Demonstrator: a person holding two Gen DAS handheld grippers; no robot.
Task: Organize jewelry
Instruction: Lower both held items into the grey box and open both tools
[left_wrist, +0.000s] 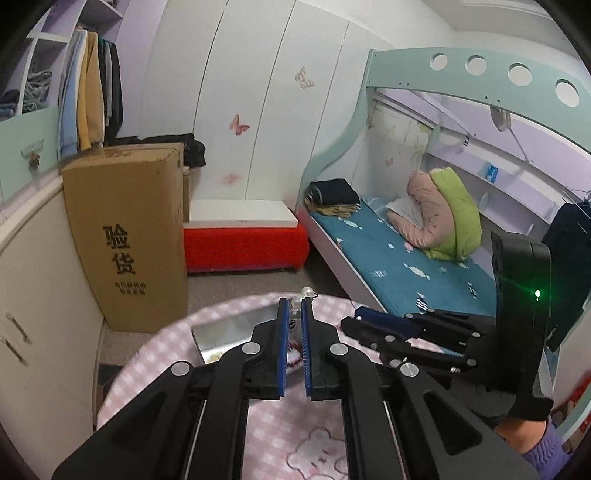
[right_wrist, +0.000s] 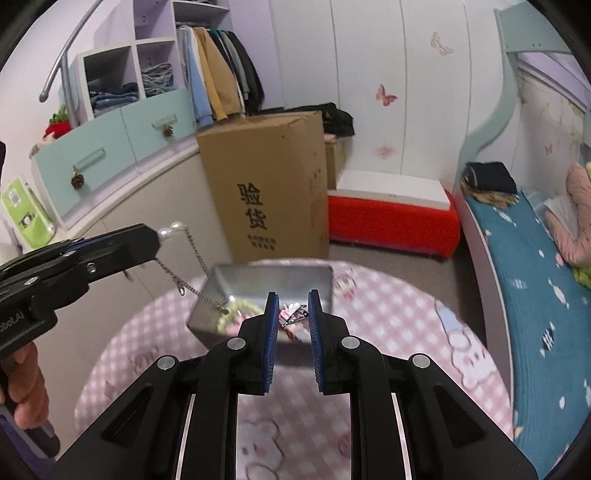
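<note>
My left gripper (left_wrist: 294, 308) is shut on a pearl necklace (left_wrist: 301, 298), pearls poking out past its tips. In the right wrist view the left gripper (right_wrist: 157, 240) holds the pearls (right_wrist: 170, 229) up at the left, and the chain (right_wrist: 192, 273) hangs down into a silver metal tin (right_wrist: 273, 280). My right gripper (right_wrist: 293, 308) hovers over the tin, jaws a little apart around a small silver and pink clip (right_wrist: 293, 314); whether it grips the clip is unclear. The tin (left_wrist: 225, 328) lies under the left gripper on a round pink checked table (left_wrist: 288, 435).
A tall cardboard box (right_wrist: 269, 184) stands beyond the table, with a red bench (right_wrist: 391, 218) beside it. A bunk bed with a blue mattress (right_wrist: 535, 302) is at the right. Cream cabinets (right_wrist: 122, 214) and hanging clothes (right_wrist: 218, 81) are at the left.
</note>
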